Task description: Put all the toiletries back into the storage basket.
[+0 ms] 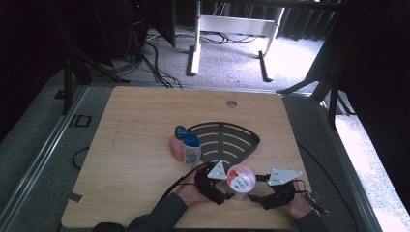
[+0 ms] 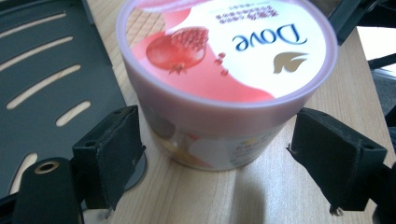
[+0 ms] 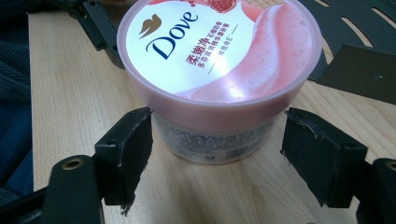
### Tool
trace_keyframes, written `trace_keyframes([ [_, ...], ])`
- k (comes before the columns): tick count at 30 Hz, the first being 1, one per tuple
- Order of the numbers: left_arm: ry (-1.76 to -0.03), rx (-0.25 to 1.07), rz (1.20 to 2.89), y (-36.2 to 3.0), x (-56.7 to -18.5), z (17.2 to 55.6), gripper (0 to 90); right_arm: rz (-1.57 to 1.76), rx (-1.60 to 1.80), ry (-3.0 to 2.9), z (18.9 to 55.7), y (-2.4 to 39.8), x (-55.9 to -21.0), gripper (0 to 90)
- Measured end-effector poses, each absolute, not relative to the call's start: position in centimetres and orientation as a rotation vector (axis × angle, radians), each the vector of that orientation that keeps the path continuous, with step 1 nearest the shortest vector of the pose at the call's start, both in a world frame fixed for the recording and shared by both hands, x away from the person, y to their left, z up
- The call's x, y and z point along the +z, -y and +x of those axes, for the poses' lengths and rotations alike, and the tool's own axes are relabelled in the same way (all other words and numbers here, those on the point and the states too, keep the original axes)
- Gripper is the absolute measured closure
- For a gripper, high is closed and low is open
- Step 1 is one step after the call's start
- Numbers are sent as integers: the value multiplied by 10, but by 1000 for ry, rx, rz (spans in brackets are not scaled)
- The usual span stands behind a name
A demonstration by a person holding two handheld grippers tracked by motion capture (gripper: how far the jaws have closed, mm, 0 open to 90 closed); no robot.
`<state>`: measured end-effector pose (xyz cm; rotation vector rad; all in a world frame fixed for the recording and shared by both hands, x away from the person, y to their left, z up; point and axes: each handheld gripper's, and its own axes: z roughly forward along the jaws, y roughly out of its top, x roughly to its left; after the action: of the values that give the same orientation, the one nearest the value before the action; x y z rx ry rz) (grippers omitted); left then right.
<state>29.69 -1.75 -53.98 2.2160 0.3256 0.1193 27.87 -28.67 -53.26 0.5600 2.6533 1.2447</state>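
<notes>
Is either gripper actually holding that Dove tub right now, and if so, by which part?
Neither holds it. The Dove tub stands on the table between the open jaws of the left gripper and the right gripper; both pairs of pads stand clear of its wall.

The left tongs [image 2: 215,154] stand open around the pink-lidded Dove tub [image 2: 224,79], pads clear of it.
</notes>
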Motion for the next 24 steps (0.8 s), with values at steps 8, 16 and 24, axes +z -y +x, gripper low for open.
trace_keyframes([
  [8,-304,157,2232,20,-538,295,154,552,1232,-2646,278,283,-532,214],
  [16,-306,165,2249,22,-536,295,154,551,1219,-2645,277,282,-531,213],
  [24,-315,165,2249,24,-535,292,154,558,1217,-2645,276,283,-531,212],
])
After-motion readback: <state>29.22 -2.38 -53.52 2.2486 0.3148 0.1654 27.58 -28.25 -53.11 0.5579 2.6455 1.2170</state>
